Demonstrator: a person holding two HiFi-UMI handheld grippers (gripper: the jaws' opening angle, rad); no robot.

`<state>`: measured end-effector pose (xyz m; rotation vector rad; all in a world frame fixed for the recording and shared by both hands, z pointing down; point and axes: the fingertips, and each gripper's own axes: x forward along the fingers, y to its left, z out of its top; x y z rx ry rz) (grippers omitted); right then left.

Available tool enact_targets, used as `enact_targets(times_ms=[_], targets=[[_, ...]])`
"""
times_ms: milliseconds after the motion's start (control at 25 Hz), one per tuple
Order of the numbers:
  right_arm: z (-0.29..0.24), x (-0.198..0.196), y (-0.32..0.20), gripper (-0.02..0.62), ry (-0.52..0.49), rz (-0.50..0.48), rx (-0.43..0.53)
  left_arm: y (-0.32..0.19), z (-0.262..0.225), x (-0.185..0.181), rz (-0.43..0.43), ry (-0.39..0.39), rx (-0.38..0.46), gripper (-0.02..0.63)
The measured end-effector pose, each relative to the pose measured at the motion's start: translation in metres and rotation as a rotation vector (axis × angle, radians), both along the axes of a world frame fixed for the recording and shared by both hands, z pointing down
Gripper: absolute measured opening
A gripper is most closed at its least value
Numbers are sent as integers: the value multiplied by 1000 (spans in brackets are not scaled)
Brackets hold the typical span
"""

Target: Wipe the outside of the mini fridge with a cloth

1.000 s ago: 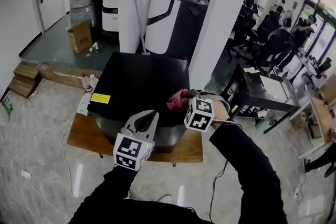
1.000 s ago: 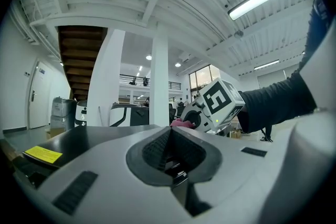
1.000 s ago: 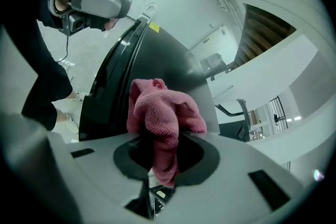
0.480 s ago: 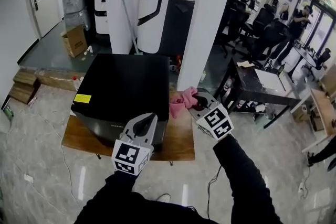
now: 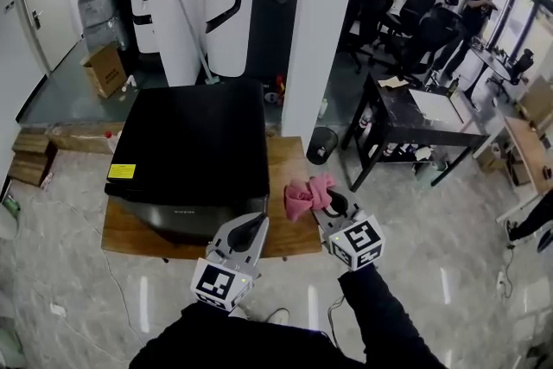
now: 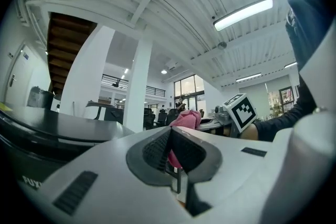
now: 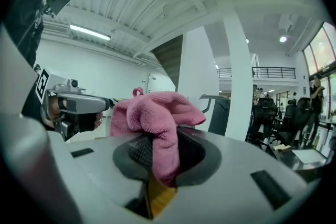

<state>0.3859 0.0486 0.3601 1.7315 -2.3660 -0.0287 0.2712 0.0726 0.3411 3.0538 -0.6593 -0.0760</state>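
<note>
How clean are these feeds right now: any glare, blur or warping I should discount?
Head view: sharp, fisheye bends the pillars; light streaks glare off the glossy floor. Left gripper view: heavy barrel warping, black corners, mosaic patch up top. Right gripper view: same warping; pink cloth crisp in the right gripper, windows bright at right.

Pink cloth fuzzy terry; mini fridge glossy black; low table bare wood.

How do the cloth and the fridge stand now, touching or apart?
Apart. In the head view a strip of bare wooden table shows between the cloth in the right gripper and the fridge.
</note>
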Motion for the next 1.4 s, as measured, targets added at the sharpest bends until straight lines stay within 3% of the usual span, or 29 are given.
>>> enact_targets(times_ms=[240,400,640,800,1040,1240,1400], targets=[[30,10,-12,77,9,87,-52,15,9,6,93,28,-36,8],[40,37,-28,77,26,113,-60,18,17,33,123,40,-32,8],[62,62,-64,80,41,16,-78,12,40,75,96,36,-92,8],[77,66,-88,80,14,-121,-117,-3,52,104,-2,-2,-17,7],[93,37,-100,83,-14,-389,-157,-21,78,129,-139,-123,11,8],[100,11,-110,83,-75,-536,-181,-40,86,124,-318,-77,-36,8],[98,-8,-123,83,-116,-575,-199,-45,88,113,-401,-77,-37,8]])
